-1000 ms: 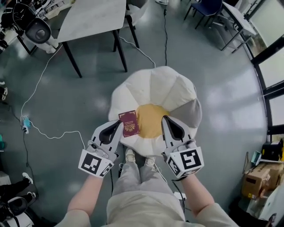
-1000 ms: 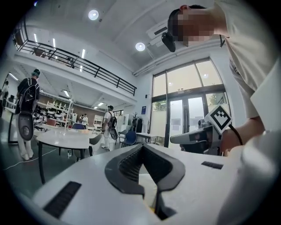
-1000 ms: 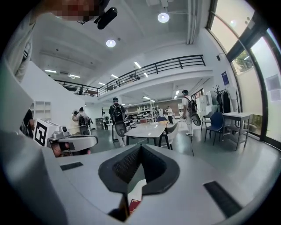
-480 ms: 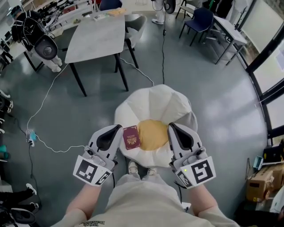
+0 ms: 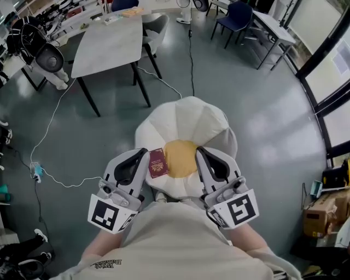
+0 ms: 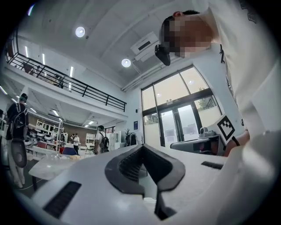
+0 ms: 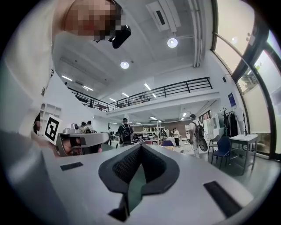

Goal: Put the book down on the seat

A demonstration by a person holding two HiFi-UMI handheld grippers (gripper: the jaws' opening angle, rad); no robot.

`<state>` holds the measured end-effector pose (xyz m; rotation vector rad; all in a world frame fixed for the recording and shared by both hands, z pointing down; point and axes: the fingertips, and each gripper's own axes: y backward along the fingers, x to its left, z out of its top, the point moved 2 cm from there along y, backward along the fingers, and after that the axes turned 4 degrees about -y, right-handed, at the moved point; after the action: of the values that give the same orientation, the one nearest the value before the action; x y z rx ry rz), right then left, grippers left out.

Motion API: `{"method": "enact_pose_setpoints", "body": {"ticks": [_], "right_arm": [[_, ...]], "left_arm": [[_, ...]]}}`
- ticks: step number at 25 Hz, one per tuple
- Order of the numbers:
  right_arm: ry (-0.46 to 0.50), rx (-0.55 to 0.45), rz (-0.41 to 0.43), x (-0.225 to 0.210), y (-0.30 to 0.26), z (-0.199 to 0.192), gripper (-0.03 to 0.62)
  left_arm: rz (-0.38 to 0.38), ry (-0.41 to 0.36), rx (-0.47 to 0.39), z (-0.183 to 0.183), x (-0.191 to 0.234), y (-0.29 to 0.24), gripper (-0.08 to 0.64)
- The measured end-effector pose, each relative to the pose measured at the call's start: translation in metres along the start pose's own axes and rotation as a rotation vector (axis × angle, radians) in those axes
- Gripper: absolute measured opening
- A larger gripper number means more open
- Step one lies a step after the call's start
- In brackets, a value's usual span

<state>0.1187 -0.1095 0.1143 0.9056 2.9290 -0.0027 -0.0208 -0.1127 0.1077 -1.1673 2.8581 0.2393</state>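
The dark red book (image 5: 157,163) lies flat on the flower-shaped seat (image 5: 188,123), on a white petal at the left edge of its yellow centre. My left gripper (image 5: 143,153) hovers just left of the book with its jaws shut and nothing in them. My right gripper (image 5: 201,151) hangs over the seat's right side, also shut and empty. In the left gripper view, the left gripper (image 6: 142,147) points out at the hall with its tips together. The right gripper (image 7: 140,146) does the same in the right gripper view. Neither gripper touches the book.
A grey table (image 5: 109,44) stands behind the seat on the left, with a white cable (image 5: 54,126) trailing over the floor beside it. Chairs and desks (image 5: 240,16) stand at the back right, and a cardboard box (image 5: 320,213) at the right edge. Several people stand far off in the hall.
Both grippers have drawn back toward my body and risen, still shut. The book stays where it lay on the seat. The head view has shifted, showing more of the room.
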Motion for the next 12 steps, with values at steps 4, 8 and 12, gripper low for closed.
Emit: {"method": "enact_pose_setpoints", "body": {"ticks": [4, 8, 12], "right_arm": [[-0.011, -0.005, 0.007, -0.001, 0.001, 0.003, 0.005], [0.024, -0.016, 0.013, -0.003, -0.001, 0.010, 0.005], [0.051, -0.010, 0.011, -0.004, -0.002, 0.012, 0.003]], "left_arm": [[0.002, 0.020, 0.014, -0.005, 0.001, -0.005, 0.005], [0.017, 0.052, 0.020, -0.009, 0.004, -0.009, 0.005], [0.022, 0.055, 0.017, -0.007, 0.000, -0.010, 0.005]]}}
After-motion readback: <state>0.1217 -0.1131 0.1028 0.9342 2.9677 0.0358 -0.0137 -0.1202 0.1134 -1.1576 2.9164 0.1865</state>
